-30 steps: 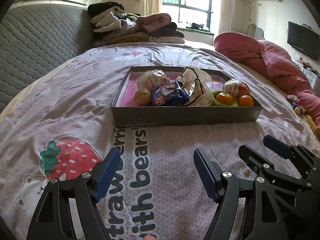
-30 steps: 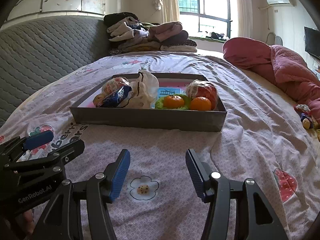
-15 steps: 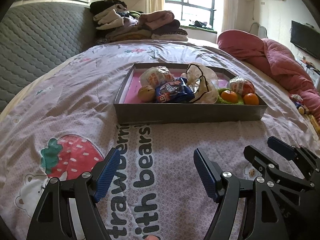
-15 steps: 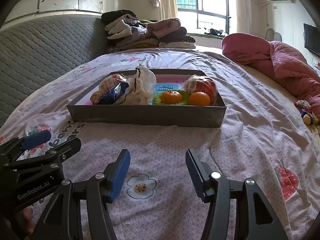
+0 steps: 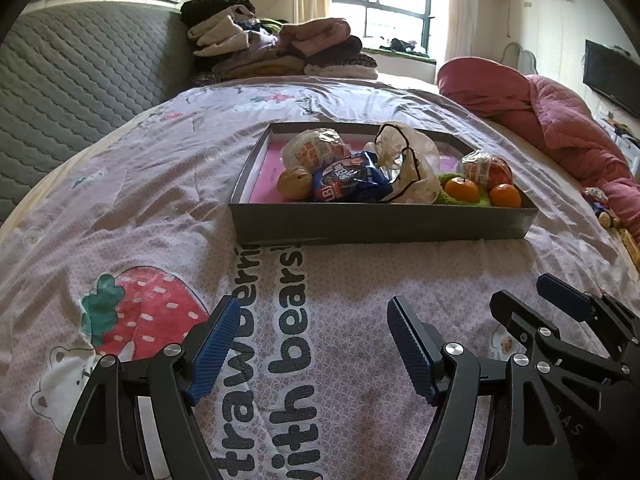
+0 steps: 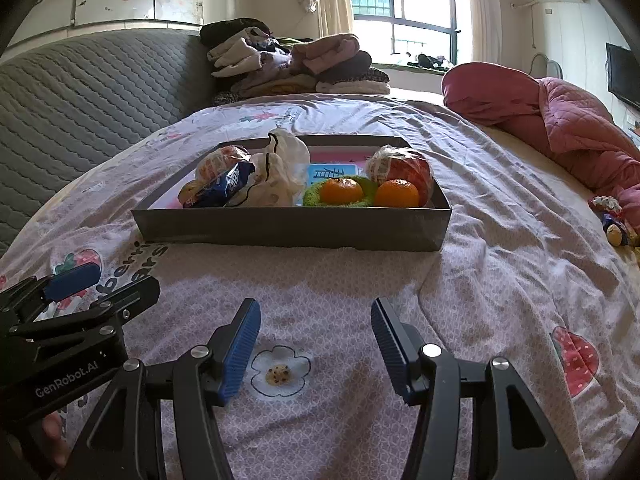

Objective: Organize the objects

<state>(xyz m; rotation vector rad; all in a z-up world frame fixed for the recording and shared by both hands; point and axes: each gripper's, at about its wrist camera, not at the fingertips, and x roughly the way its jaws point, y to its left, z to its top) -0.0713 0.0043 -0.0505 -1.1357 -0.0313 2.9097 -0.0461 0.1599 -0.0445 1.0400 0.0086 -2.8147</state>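
Both jaws spread and empty: left gripper (image 5: 310,344) and right gripper (image 6: 316,340) hover side by side over the bed (image 6: 500,272), the tray (image 6: 292,226) of snacks and oranges (image 6: 341,191) straight ahead, long side facing them, probably nearer the right.

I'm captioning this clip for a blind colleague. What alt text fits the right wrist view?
A shallow grey tray on a patterned bedsheet holds two oranges, wrapped snacks and a crumpled plastic bag. In the foreground the right gripper hovers open and empty, with the left gripper at the left edge.
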